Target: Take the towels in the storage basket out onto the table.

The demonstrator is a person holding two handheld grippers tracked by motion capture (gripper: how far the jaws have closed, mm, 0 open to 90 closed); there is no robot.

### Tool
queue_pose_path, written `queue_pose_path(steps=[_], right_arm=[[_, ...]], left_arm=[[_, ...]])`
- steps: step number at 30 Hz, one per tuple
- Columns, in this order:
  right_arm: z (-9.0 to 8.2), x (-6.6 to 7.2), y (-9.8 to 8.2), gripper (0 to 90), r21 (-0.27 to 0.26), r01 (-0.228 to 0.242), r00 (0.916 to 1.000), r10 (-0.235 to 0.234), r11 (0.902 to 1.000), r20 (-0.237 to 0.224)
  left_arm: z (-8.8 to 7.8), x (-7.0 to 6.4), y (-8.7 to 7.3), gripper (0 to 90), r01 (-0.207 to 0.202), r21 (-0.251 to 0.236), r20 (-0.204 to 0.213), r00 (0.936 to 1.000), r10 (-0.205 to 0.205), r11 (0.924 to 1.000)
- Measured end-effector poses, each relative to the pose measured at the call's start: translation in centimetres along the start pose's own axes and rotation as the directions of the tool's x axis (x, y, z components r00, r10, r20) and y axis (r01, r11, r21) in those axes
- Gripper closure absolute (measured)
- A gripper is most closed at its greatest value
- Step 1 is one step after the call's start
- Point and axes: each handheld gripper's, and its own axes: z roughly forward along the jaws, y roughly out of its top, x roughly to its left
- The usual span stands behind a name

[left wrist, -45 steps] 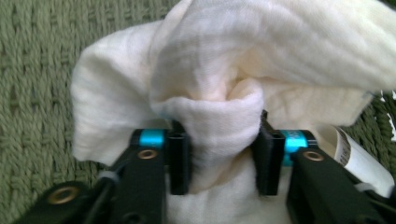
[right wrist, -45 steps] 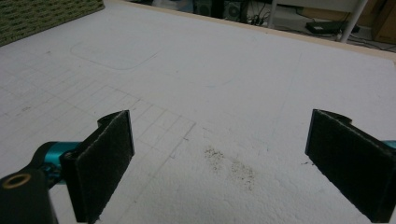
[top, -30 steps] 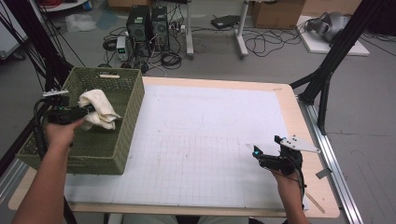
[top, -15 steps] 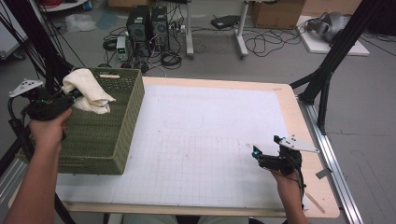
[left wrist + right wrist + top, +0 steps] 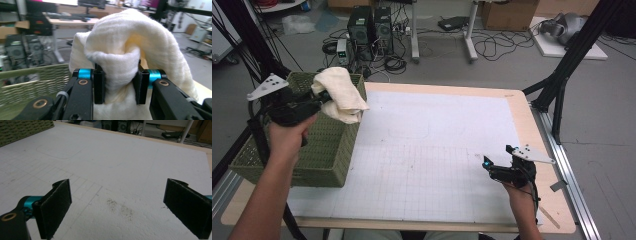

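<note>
The left gripper (image 5: 319, 97) pinches a bunched fold of the cream, soft woven cloth towel (image 5: 339, 94), holding it in the air above the rim of the olive-green woven plastic basket (image 5: 324, 150), at about ten o'clock on the white gridded table mat (image 5: 427, 150). The grip takes only a narrow gather, so the hanging bulk could slide free or snag the basket rim and tip it. The right gripper (image 5: 486, 162), at four o'clock, rests with jaws wide and empty, too far off to catch a drop.
</note>
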Motion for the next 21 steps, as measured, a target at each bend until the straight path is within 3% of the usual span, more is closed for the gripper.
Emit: queue_pose_path(steps=[1, 3, 12, 19, 21], right_arm=[[0.0, 0.0, 0.0, 7.1, 0.0, 0.0, 1.0, 0.0, 1.0, 0.0], [0.0, 0.0, 0.0, 7.2, 0.0, -0.003, 1.0, 0.003, 1.0, 0.0], [0.1, 0.0, 0.0, 7.1, 0.0, 0.002, 1.0, -0.002, 1.0, -0.005], [0.1, 0.1, 0.0, 7.2, 0.005, 0.006, 0.9999, -0.006, 1.0, -0.009], [0.2, 0.1, 0.0, 7.2, 0.004, 0.004, 0.9999, -0.004, 1.0, -0.01]], left_arm=[[0.0, 0.0, 0.0, 68.4, 0.0, 0.0, 0.0, 1.0, 0.0, 1.0], [1.1, -1.5, -0.3, 68.4, -0.015, 0.014, 0.042, 0.999, 0.014, 0.9998], [3.6, -4.9, -1.9, 68.4, -0.036, 0.04, 0.129, 0.9912, 0.031, 0.9986], [5.8, -7.6, -4.5, 68.0, -0.052, 0.083, 0.202, 0.9789, 0.034, 0.9952], [6.7, -8.5, -5.7, 67.7, -0.067, 0.113, 0.222, 0.9742, 0.041, 0.9913]])
